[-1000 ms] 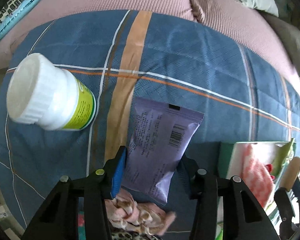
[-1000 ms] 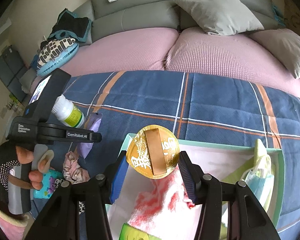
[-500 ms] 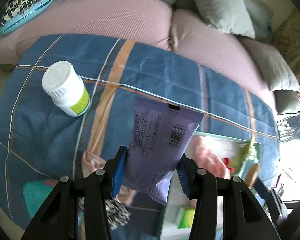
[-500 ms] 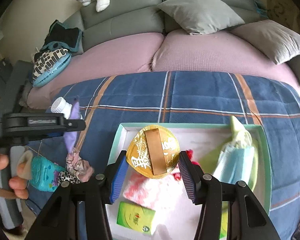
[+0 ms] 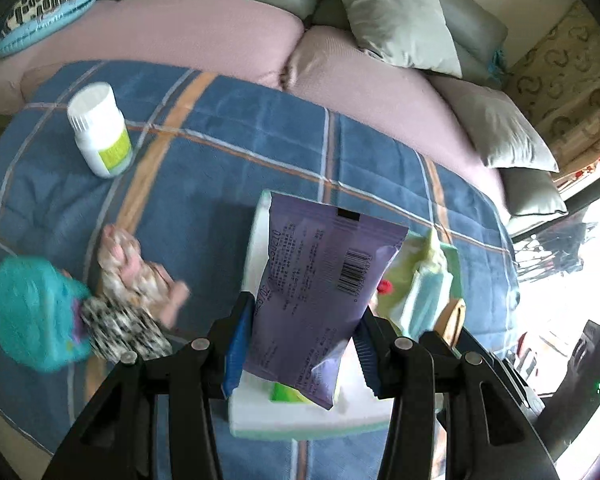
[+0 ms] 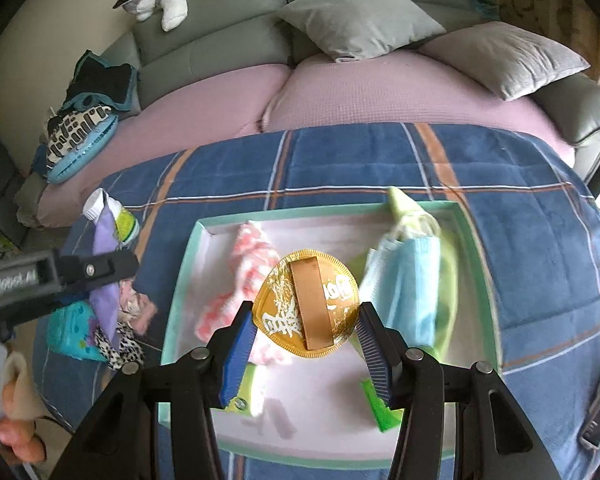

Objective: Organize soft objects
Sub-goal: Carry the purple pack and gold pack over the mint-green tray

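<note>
My left gripper [image 5: 303, 344] is shut on a purple packet [image 5: 323, 284] and holds it above the left edge of the mint-rimmed white tray [image 5: 256, 232]. My right gripper [image 6: 305, 340] is shut on a round gold disc [image 6: 305, 304] with a brown ribbon, held above the middle of the tray [image 6: 184, 264]. In the tray lie a pink-white fluffy cloth [image 6: 240, 276], blue face masks [image 6: 411, 276] and green packets [image 6: 379, 404]. The left gripper with the packet also shows at the left of the right wrist view [image 6: 100, 272].
On the blue plaid blanket [image 5: 220, 168] left of the tray lie a white pill bottle [image 5: 100, 136], a pink scrunchie [image 5: 132, 272], a leopard-print cloth [image 5: 124, 332] and a teal pouch [image 5: 32, 312]. Pink sofa cushions and grey pillows [image 6: 359, 12] lie behind.
My left gripper lifted the purple packet off the blanket and carried it right, over the tray's left edge. My right gripper rose and moved over the tray's middle with the gold disc.
</note>
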Demonstrator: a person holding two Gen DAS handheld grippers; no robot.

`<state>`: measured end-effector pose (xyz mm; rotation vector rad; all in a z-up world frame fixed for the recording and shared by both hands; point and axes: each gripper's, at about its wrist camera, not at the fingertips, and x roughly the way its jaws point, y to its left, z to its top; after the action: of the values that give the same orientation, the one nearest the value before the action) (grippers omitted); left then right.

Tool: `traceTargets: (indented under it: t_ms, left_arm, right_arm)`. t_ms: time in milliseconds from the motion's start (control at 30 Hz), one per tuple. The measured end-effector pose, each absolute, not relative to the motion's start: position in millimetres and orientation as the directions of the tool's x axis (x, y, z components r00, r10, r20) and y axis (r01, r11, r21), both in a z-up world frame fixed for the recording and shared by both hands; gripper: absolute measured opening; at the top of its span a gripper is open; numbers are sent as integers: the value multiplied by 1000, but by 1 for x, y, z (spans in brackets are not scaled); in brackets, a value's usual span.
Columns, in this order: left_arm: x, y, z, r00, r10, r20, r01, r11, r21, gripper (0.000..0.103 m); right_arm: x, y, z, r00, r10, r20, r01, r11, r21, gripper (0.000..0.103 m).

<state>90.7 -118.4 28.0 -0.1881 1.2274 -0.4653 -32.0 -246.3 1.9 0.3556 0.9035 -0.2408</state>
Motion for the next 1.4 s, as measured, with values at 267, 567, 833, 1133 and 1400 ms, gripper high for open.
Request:
traceTargets:
  t_ms: [267, 567, 833, 1133, 1400]
  left_arm:
    - [67, -149, 21, 233, -403, -885, 289, 898, -333, 49]
    - [59, -170, 21, 255, -374, -892, 325, 902, -285, 49]
    - [60, -175, 10, 245, -369, -897, 324, 903, -283, 49]
    - [63, -176, -1, 220, -374, -901, 317, 901, -297, 50]
    - [63, -176, -1, 216, -387, -897, 332, 893, -305, 50]
  right_arm:
    - [-51, -264, -7, 585, -79, -807, 387, 902, 192, 54]
    - [-53, -272, -17, 580, -82, -811, 392, 900, 189, 54]
    - [-50, -275, -27, 558, -92, -824, 400, 901, 171, 55]
    - [-44, -270, -39, 523, -98, -847, 393, 909, 137, 55]
    - [-42, -268, -41, 513, -101, -852, 387, 913, 125, 55]
